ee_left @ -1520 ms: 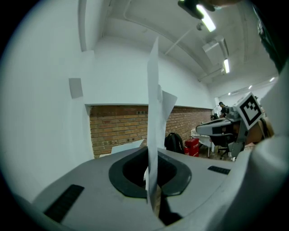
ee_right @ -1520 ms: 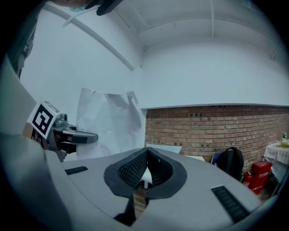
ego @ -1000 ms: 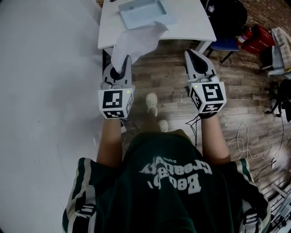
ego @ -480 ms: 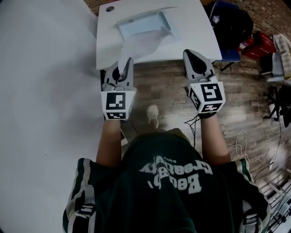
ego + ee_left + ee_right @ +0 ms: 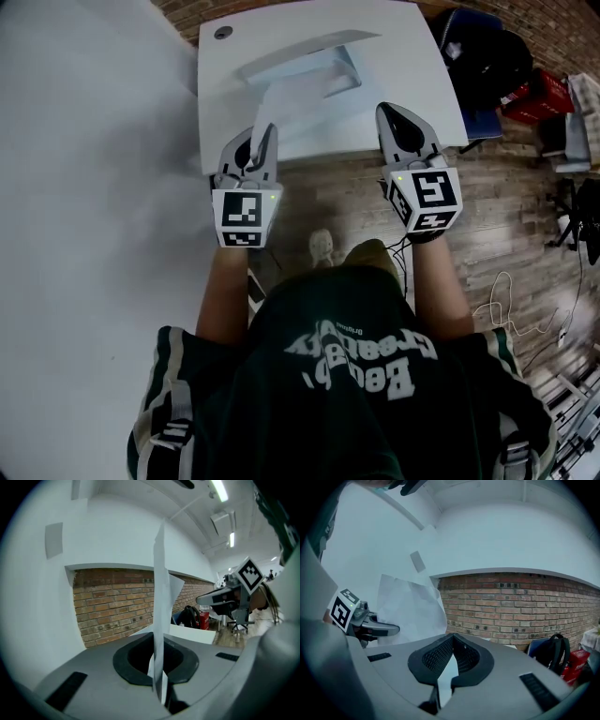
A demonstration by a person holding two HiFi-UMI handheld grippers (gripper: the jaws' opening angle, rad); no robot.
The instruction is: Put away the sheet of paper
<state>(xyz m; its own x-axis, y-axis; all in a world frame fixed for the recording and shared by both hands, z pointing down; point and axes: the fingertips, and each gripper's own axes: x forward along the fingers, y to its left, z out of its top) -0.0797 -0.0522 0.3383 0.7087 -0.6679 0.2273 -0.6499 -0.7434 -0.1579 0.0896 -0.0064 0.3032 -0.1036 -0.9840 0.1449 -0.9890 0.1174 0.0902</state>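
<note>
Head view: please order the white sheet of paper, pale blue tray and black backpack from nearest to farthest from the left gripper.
1. White sheet of paper: in the left gripper's jaws.
2. Pale blue tray: on the white table, ahead.
3. Black backpack: far right, past the table.

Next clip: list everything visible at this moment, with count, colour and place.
table: 1, white, ahead of the person
tray: 1, pale blue, on the table
sheet: 1, white, over the table's near edge, reaching toward the tray
backpack: 1, black, right of the table
floor: wood-brown planks
cables: several, pale, on the floor at right
left gripper: 1, grey, jaws shut on the sheet
right gripper: 1, grey, jaws shut, empty
</note>
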